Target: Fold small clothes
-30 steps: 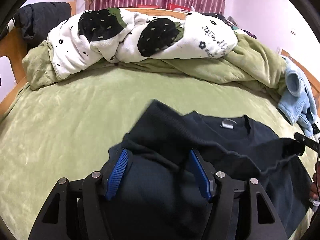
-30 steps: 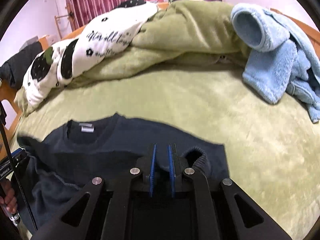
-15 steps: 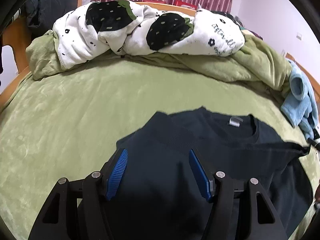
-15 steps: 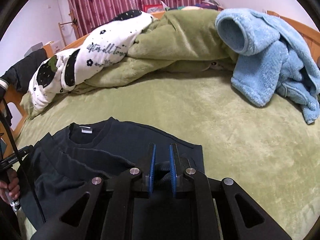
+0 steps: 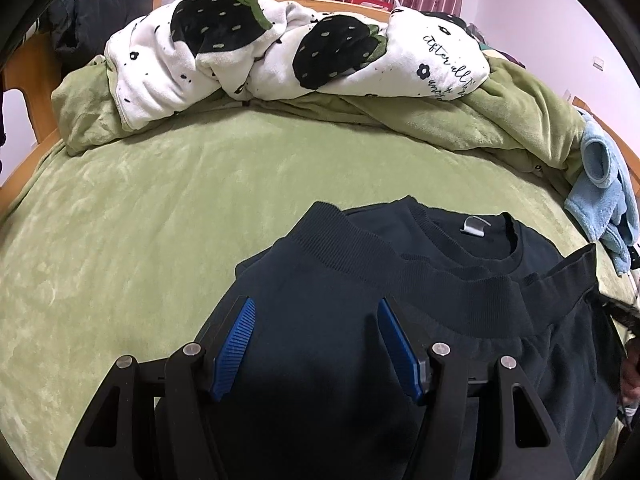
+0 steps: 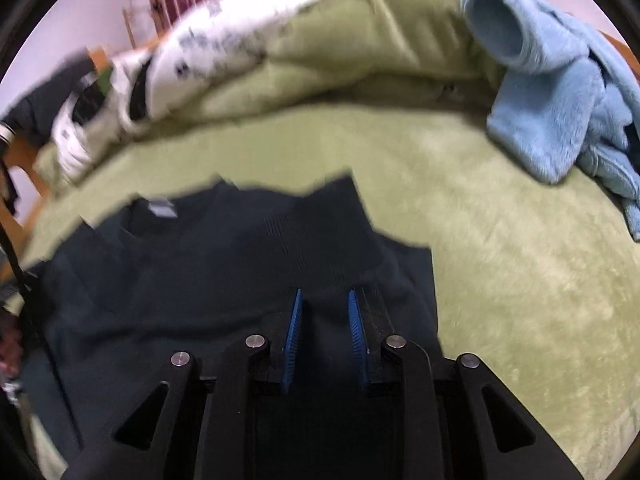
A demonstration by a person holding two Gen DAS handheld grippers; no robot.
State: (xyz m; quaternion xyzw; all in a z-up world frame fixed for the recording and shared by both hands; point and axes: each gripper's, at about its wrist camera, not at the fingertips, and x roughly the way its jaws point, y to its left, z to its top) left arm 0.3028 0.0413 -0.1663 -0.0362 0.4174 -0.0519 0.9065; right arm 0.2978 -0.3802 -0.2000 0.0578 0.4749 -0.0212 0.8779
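Nearest, the left gripper [image 5: 316, 338] hangs with its ribbed blue pads wide apart over the dark knit sweatshirt [image 5: 360, 320], released. The right gripper [image 6: 324, 320] is parted too, gripping nothing. The sweatshirt lies folded on the plush green bedspread [image 5: 160, 208]; beyond sit a fuzzy blue garment [image 6: 560, 92] and a strawberry-print blanket [image 5: 280, 44].

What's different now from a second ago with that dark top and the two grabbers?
The right gripper has just been opening, letting go of the dark top, whose hem has been folded up toward the collar and now lies flat. The left gripper stays open over it. The blue fleece hasn't moved.
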